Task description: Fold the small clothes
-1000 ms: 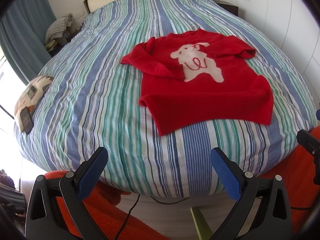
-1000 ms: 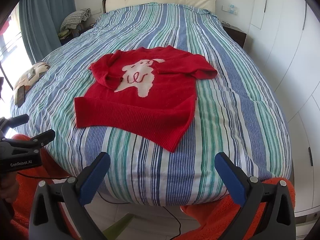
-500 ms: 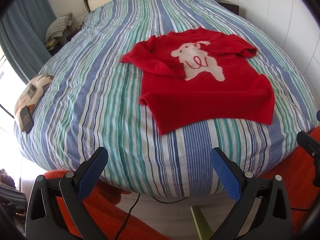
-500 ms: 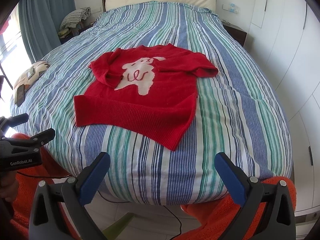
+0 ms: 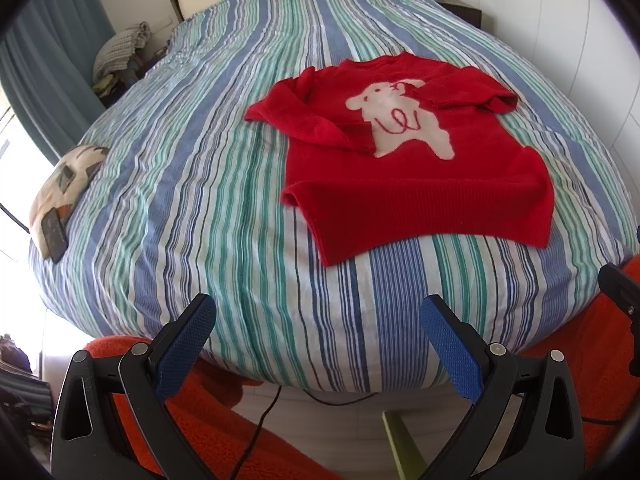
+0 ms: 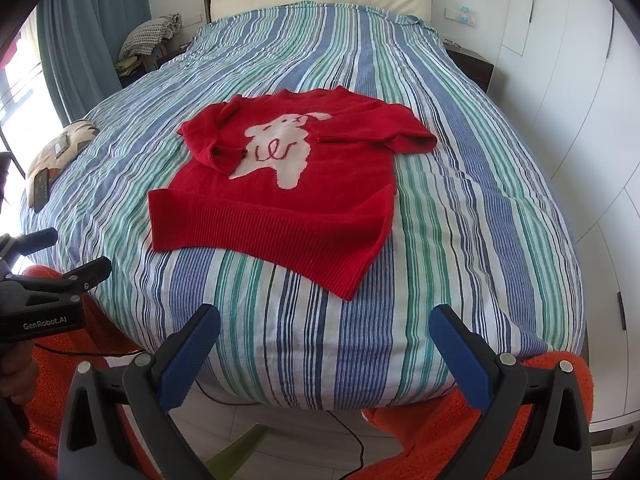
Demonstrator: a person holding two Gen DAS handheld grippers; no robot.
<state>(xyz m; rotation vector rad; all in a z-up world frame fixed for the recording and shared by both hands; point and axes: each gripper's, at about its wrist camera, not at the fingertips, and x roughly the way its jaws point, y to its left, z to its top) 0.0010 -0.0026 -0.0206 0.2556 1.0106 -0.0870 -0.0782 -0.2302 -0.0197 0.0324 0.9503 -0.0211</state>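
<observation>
Red sweater (image 6: 288, 184) flat on striped bed (image 6: 460, 208), both grippers' fingers (image 5: 450, 344) (image 6: 188, 360) spread wide, holding nothing, short of it

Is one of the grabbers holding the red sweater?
No, the red sweater lies flat on the striped bed, while the right gripper and left gripper are open and empty.

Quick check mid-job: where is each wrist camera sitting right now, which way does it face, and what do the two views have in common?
Left wrist: on the open left gripper at the bed's foot, facing the headboard; the red knitted sweater with a white animal motif lies right of centre; the right gripper's black tip shows at the right edge.
Right wrist: on the open right gripper, also facing the headboard; sweater left of centre; the left gripper shows at the left.
Shared: the sweater, the blue-green striped bedspread, orange fleece clothing below.
</observation>
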